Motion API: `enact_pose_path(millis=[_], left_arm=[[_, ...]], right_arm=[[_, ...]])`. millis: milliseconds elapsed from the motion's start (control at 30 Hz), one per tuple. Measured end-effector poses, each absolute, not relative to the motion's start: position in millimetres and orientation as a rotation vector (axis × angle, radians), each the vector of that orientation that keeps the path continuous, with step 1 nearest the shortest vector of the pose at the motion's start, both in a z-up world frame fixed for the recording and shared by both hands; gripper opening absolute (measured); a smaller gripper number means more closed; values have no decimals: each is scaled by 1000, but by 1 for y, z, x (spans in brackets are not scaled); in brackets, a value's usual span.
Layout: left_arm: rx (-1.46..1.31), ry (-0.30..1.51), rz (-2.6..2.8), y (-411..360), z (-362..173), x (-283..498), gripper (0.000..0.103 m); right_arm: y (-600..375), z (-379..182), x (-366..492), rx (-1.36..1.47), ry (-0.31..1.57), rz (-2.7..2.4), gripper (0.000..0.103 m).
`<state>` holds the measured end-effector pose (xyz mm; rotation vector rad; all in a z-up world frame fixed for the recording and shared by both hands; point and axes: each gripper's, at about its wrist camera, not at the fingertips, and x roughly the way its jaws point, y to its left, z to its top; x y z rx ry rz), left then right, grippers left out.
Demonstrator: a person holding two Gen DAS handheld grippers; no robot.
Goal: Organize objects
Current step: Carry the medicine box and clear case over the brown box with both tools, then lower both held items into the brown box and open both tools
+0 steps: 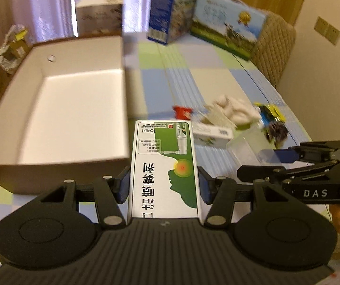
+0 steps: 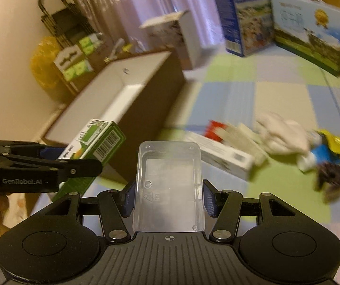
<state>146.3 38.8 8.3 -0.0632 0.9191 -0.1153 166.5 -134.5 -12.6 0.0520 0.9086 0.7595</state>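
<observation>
L gripper (image 1: 164, 185) is clamped on the green carton (image 1: 165, 166), R gripper (image 2: 168, 198) on the clear tub (image 2: 168, 185), both just beside the open box (image 1: 58, 109); clear its wall w/ each, lower flat, then let go; only R view shows the carton's barcode end, L view the box floor w/ nothing on it.

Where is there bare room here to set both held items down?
The open box is nearly bare inside. The checkered cloth lies free between it and the upright cartons. The pile on the right is crowded.
</observation>
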Motion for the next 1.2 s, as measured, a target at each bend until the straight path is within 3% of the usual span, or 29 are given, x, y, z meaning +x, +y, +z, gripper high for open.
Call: enact_pose_path(millis=[567, 1200], left_arm=[[-93, 824, 111, 173, 32, 177, 51], [-119, 991, 120, 226, -38, 240, 51]], right_arm=[[21, -6, 212, 49, 873, 912, 53], [82, -53, 242, -164, 962, 826, 53]])
